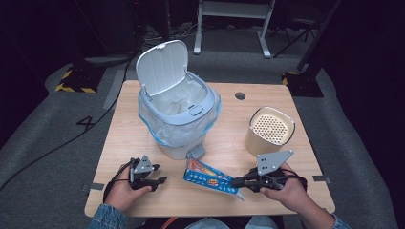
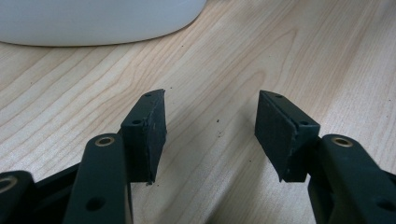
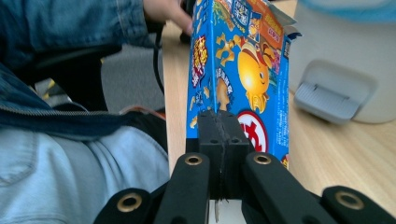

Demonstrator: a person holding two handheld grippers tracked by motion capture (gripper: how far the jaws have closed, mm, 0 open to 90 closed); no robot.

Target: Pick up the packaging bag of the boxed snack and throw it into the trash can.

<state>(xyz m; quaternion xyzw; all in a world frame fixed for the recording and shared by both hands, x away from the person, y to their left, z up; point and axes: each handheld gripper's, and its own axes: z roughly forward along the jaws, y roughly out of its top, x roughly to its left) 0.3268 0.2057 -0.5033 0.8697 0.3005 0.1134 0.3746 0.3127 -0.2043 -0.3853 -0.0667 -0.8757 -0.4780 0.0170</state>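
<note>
A flattened blue and orange snack box (image 1: 208, 176) lies near the table's front edge, just before the bin's pedal. My right gripper (image 1: 235, 182) is shut on the near end of that snack box (image 3: 237, 74), its jaws pressed together on the cardboard at my right gripper (image 3: 223, 122). A white pedal bin (image 1: 177, 107) with a clear bag liner stands at mid-table, its lid up. My left gripper (image 1: 160, 174) rests at the front left, and its jaws stand wide apart over bare wood in the left gripper view (image 2: 211, 126), with the bin base (image 2: 93, 18) beyond.
A cream cylinder with a perforated top (image 1: 269, 131) stands at the right of the wooden table (image 1: 124, 119). The bin's grey pedal (image 3: 332, 95) pokes out toward the box. A round cable hole (image 1: 240, 96) sits near the far edge. A person's jeans and denim sleeve (image 3: 56, 28) are close by.
</note>
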